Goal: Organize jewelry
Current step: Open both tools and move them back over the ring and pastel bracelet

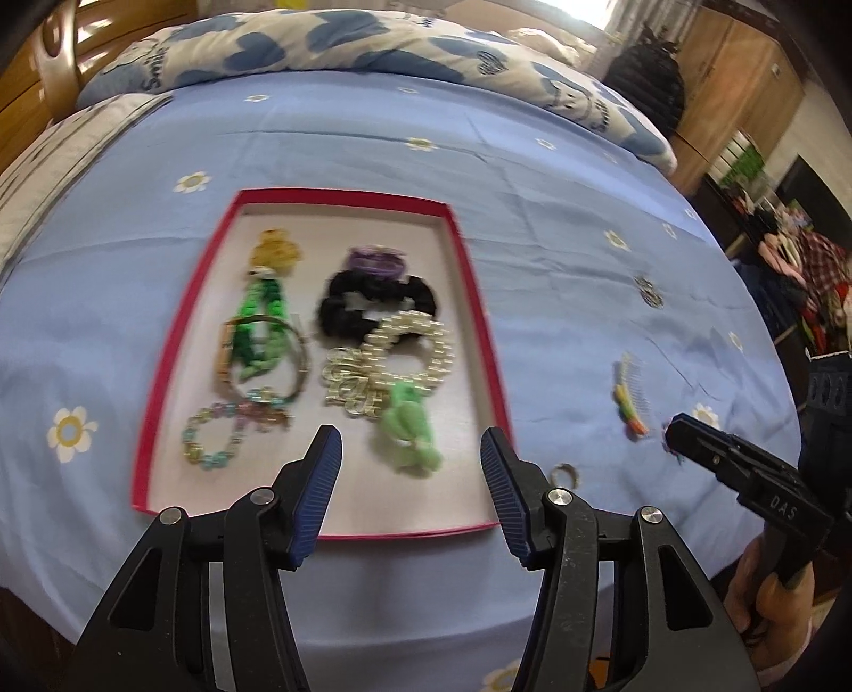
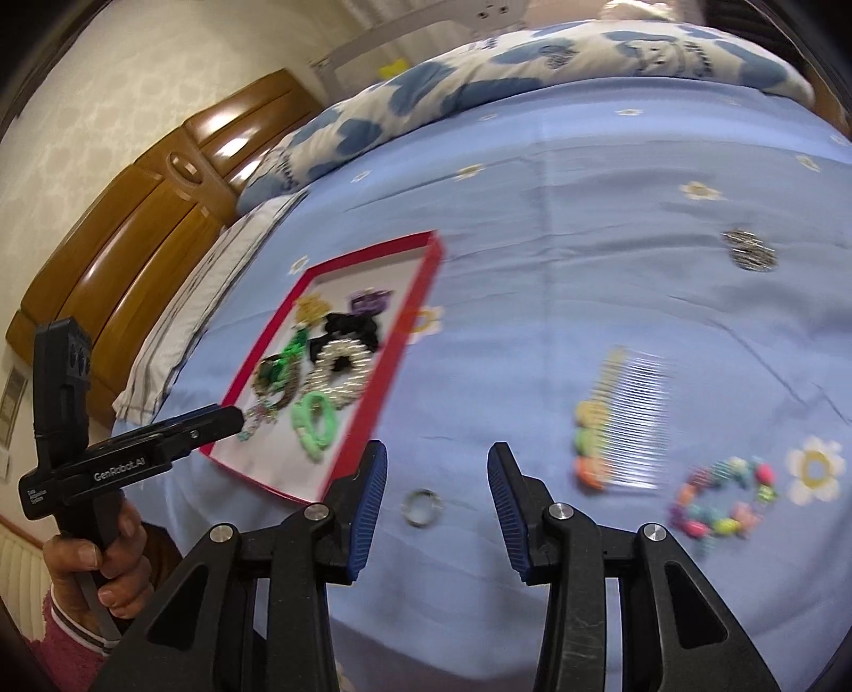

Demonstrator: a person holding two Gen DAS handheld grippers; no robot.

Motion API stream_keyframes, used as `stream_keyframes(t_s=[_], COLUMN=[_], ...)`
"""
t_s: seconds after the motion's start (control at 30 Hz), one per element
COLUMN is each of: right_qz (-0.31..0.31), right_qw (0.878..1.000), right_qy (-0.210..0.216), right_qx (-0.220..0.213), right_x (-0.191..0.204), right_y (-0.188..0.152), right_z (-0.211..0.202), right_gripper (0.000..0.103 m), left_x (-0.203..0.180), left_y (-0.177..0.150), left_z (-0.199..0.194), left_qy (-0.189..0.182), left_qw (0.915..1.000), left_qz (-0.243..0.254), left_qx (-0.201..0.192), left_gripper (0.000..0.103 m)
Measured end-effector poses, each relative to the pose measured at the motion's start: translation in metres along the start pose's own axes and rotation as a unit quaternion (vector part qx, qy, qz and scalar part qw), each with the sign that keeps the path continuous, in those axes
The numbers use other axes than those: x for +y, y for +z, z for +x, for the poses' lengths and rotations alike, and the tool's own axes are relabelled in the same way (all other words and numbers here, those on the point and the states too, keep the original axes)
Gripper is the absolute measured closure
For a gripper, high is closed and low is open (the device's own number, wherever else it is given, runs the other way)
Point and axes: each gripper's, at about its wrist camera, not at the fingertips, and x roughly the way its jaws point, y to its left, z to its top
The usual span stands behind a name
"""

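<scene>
A red-rimmed tray (image 1: 482, 314) lies on the blue bedspread and holds several pieces: a black scrunchie (image 1: 373, 306), a pearl bracelet (image 1: 410, 346), a green scrunchie (image 1: 410, 431), a green chain, bangles and a bead bracelet (image 1: 213, 442). My left gripper (image 1: 410, 458) is open and empty above the tray's near end. My right gripper (image 2: 436, 468) is open and empty above a small silver ring (image 2: 422, 507) on the bedspread. To its right lie a hair comb (image 2: 628, 426) and a colourful bead bracelet (image 2: 719, 500). A sparkly clip (image 2: 748, 250) lies farther back.
A blue-and-white duvet (image 1: 373, 48) is bunched along the far side of the bed. A wooden headboard (image 2: 133, 229) stands at the left in the right wrist view. The tray (image 2: 373, 404) also shows there, left of the ring.
</scene>
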Motion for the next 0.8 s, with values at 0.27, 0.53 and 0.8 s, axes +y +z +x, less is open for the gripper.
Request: stream_keyframes(t_s=[0.27,0.53,0.8], right_qz=[0.047,0.072,0.068], right_qw=[0.998,0.995,0.992], right_qy=[-0.037,-0.069,-0.098], right_qx=[-0.022,-0.028,-0.029], right_x=[-0.051,-0.084,-0.097], right_y=[-0.015,-0.033,-0.040], right_z=[-0.034,-0.050,-0.047], right_gripper=[0.060,0.058,0.048], left_x=[-0.045,-0.085,-0.101], left_y=[-0.005,-0.025,-0.037], left_z=[0.007,0.021,0.048], left_qy=[-0.022,-0.039,-0.028], left_qw=[0.9988,0.9950,0.9913], left_qz=[0.041,0.083,0.109], left_qx=[0.015,0.041,0.067], left_gripper=[0.049,0.049,0.049])
